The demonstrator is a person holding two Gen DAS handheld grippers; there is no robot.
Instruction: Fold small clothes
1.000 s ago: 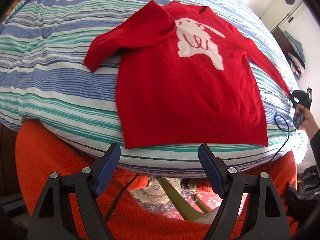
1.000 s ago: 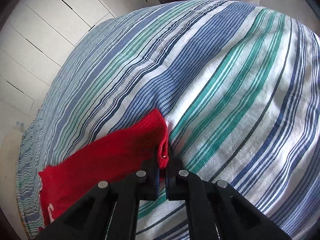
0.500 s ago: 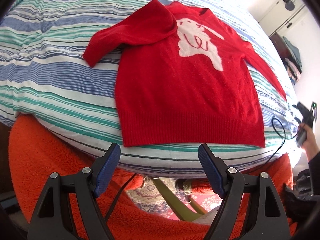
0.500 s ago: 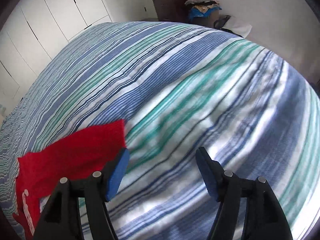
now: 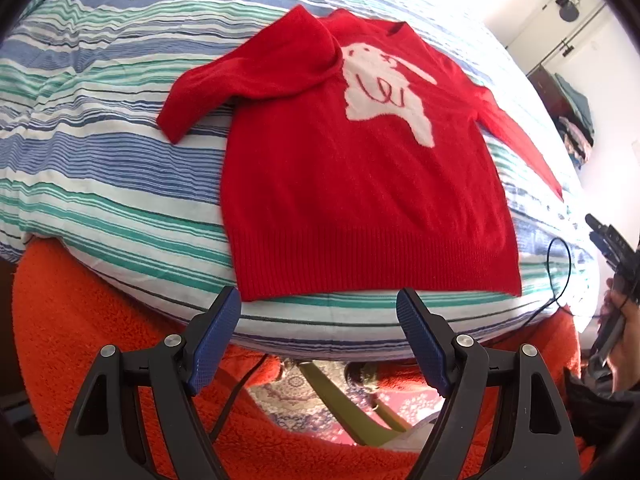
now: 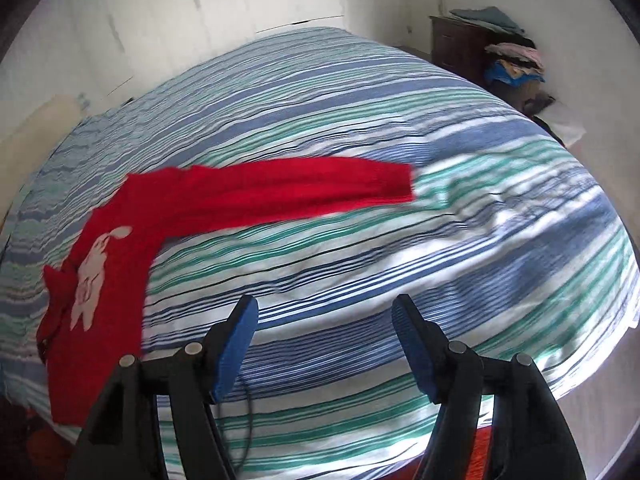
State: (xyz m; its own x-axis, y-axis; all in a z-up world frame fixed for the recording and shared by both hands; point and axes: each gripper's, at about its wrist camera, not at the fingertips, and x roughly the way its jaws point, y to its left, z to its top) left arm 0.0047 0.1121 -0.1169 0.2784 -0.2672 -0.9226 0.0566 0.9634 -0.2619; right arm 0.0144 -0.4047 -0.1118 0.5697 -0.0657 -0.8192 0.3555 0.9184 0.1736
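My left gripper (image 5: 318,344) and right gripper (image 6: 324,350) match: black triangular-cutout frames, silver screws, ribbed blue pads, thin black cables trailing underneath each.

Striped bed (image 5: 100,92) carries a flat red sweater (image 5: 360,200)

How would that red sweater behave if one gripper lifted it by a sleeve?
The red sweater would probably droop limply; its sleeve lies soft and flat on the striped duvet. The knit looks grippy rather than slippery, and likely light.
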